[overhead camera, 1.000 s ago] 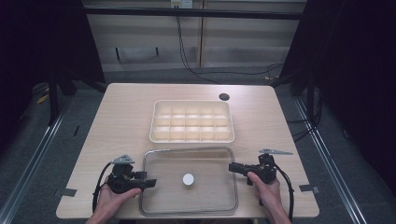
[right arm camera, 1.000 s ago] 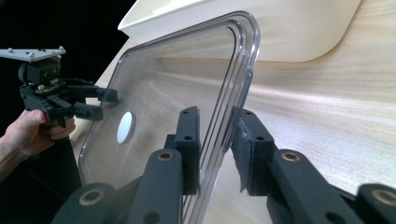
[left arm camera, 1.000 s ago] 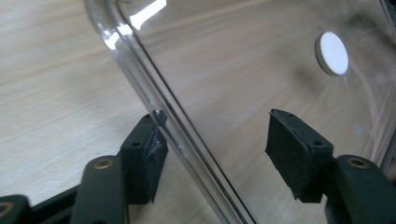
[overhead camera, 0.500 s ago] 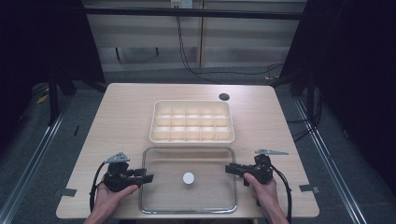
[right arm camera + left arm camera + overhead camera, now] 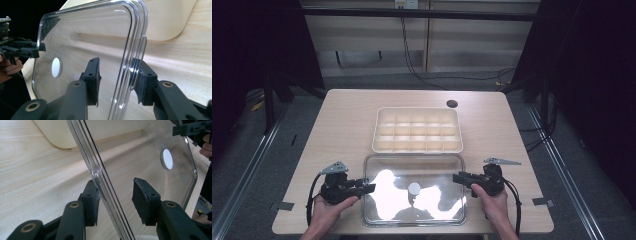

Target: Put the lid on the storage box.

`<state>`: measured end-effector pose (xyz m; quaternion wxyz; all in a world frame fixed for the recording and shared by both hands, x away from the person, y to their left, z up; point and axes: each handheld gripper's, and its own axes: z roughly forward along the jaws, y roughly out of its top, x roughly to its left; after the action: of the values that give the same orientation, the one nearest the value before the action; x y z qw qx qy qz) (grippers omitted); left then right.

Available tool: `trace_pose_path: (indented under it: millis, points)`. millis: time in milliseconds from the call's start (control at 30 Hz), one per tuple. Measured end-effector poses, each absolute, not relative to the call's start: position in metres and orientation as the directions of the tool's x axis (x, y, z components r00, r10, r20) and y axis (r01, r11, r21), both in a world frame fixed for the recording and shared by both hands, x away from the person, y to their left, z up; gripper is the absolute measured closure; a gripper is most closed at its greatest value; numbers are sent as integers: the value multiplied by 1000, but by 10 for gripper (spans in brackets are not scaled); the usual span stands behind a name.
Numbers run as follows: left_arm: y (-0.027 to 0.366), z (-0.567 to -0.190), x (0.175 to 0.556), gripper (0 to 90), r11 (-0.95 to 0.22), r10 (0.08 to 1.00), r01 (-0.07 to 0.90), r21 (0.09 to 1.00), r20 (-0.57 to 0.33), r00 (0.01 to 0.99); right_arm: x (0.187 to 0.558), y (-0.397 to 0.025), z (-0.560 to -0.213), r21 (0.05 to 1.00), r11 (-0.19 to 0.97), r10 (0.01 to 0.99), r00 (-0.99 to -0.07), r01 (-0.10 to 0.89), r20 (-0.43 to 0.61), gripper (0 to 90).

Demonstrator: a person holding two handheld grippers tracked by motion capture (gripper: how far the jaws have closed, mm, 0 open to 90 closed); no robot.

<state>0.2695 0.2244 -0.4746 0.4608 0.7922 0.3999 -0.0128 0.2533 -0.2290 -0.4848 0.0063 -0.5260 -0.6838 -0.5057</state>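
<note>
A clear plastic lid (image 5: 412,157) with a white round knob (image 5: 414,188) lies flat near the table's front edge. Just behind it sits a cream tray (image 5: 417,109) with several compartments. My left gripper (image 5: 371,188) is at the lid's left edge. In the left gripper view it (image 5: 115,200) is open, its jaws straddling the lid's rim (image 5: 100,172). My right gripper (image 5: 456,177) is at the lid's right edge. In the right gripper view it (image 5: 117,80) is also open across the rim (image 5: 135,45), with one pad (image 5: 142,82) close against it.
A small dark round hole (image 5: 452,104) marks the table (image 5: 342,125) behind the tray's right end. Bare wood lies left and right of the tray. Cables run across the floor beyond the far edge. A hand holds each gripper at the front edge.
Both grippers have moved inward toward the lid, and their jaws now reach over its left and right edges. Bright glare now shows on the lid.
</note>
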Motion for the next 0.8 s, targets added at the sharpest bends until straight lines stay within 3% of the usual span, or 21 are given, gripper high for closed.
trace_pose_path:
  millis: [367,800]
  points:
    - [225,-459,267,655,-230,600,615,754,-387,700,250,-234,-464,702,-157,693,-429,694,579,662]
    - [225,-447,269,701,-225,601,593,773,-370,709,252,-233,-451,720,-161,711,-427,675,559,643]
